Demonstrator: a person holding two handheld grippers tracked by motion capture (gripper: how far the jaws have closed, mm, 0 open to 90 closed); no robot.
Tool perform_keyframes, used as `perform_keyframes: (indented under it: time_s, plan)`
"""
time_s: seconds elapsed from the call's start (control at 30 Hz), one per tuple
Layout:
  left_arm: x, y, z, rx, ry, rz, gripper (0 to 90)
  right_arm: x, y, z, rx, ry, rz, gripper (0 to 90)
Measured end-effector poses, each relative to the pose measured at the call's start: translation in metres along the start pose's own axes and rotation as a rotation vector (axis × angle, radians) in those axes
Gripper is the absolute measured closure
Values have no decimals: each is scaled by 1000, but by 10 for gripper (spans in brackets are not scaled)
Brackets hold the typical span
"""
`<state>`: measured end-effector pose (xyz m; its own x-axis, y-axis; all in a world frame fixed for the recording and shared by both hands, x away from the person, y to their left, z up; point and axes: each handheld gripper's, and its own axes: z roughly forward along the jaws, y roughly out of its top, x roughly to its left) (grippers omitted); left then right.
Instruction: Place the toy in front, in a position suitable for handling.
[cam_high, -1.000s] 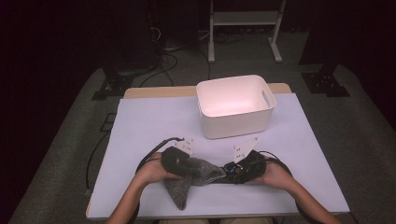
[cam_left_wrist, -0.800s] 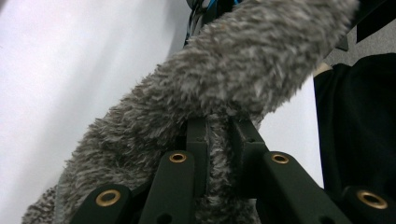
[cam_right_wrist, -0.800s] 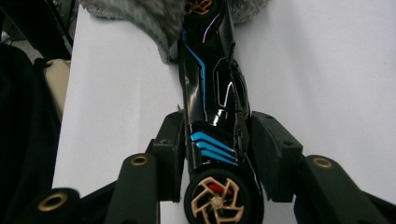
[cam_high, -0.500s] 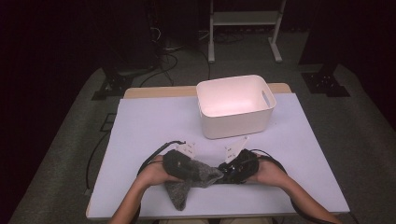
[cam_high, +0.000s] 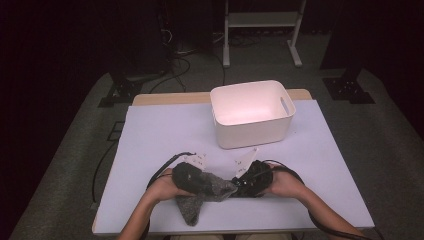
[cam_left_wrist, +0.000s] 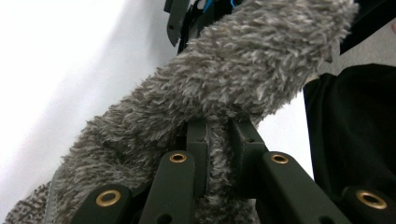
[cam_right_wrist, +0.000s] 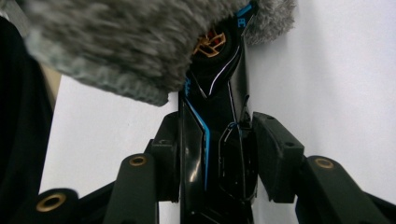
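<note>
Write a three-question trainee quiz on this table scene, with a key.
1. True or false: the left gripper is shut on the grey fuzzy sock.
2. What does the right gripper hold? A) a black toy car B) a spoon C) a cup
3. Fill in: the white bin stands ____ the hands on the table.

Key: 1 true; 2 A; 3 beyond.
</note>
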<state>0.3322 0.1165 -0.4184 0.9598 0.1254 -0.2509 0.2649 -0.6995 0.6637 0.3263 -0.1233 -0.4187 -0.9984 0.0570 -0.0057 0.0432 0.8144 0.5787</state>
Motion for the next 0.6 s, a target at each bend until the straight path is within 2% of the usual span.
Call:
perform_keyframes:
  time_s: [0.03, 0.17, 0.37, 0.6]
  plan:
    - [1, 0, 0, -7, -2, -11, 804, -3, -2, 1, -24, 15, 22, 551]
    - [0, 2, -1, 7, 0, -11, 805, -5, -2, 1, -21, 31, 35, 547]
    - [1, 4, -1, 16, 2, -6, 804, -6, 9, 3, 58, 26, 32, 541]
    - [2, 4, -2, 11, -1, -7, 804, -8, 13, 5, 71, 46, 34, 548]
